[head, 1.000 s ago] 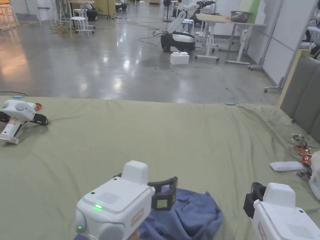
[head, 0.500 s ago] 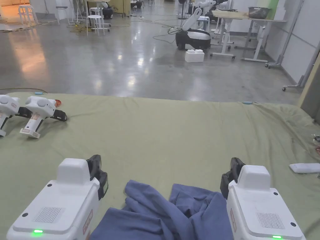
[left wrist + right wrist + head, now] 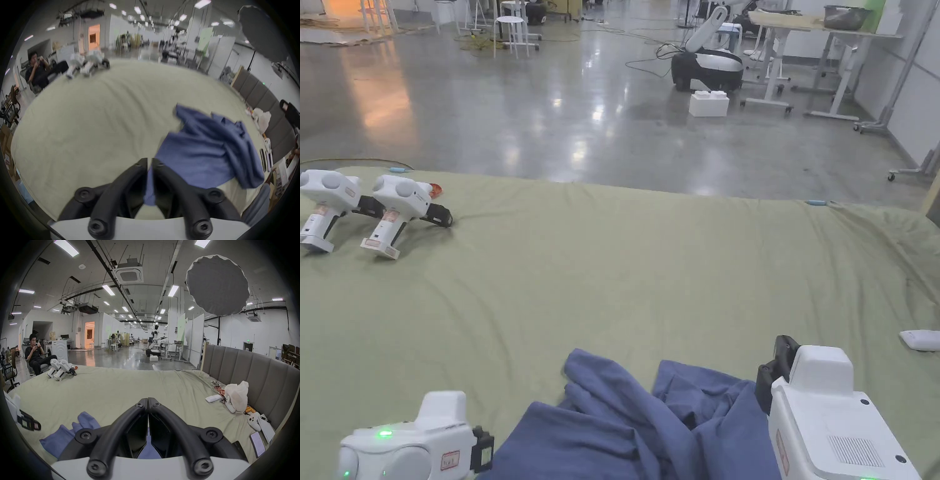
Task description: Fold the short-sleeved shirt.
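Far left of the bed, on its green sheet: two spare white handheld devices, lying side by side and well clear of the working area, presumably set aside as unused. Beyond the bed's far left edge: a seated person, taking no part. Near left: left tool, jaws drawn together and pinching a strip of blue cloth between them, the grip sitting at the left edge of the garment, probably so that edge can be pulled out flat. Near centre: short-sleeved shirt, blue, lying crumpled and bunched on the sheet at the near edge of the bed; no fold is yet made, so the work looks to be at the spreading stage. Near right: right tool, jaws pressed together at the tips, blue cloth showing just beneath them; whether cloth is caught between them cannot be told. Right edge: small white flat object and a plastic bag by the grey headboard, kept apart from the shirt.
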`<act>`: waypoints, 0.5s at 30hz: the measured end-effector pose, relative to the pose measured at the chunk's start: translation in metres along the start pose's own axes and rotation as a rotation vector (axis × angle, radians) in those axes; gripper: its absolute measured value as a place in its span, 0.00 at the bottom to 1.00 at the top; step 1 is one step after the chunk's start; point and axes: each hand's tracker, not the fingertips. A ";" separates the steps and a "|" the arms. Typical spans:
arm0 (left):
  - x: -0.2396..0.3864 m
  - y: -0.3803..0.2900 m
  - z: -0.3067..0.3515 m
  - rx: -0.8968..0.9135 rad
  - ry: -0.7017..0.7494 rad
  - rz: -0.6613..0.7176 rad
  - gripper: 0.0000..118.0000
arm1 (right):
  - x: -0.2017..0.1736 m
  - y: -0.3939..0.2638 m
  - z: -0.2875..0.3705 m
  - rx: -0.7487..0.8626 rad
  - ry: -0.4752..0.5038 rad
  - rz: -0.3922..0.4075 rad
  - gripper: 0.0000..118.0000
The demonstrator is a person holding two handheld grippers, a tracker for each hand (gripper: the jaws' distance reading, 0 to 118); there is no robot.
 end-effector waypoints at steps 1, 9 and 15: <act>-0.002 -0.002 -0.008 -0.053 0.003 0.011 0.27 | 0.001 -0.002 -0.001 -0.009 -0.002 -0.001 0.00; 0.031 -0.029 -0.014 -0.065 0.132 -0.054 0.49 | 0.012 -0.020 -0.013 -0.087 -0.023 -0.002 0.00; 0.057 -0.033 0.000 -0.056 0.100 -0.152 0.01 | 0.035 -0.029 -0.056 -0.241 -0.005 -0.022 0.06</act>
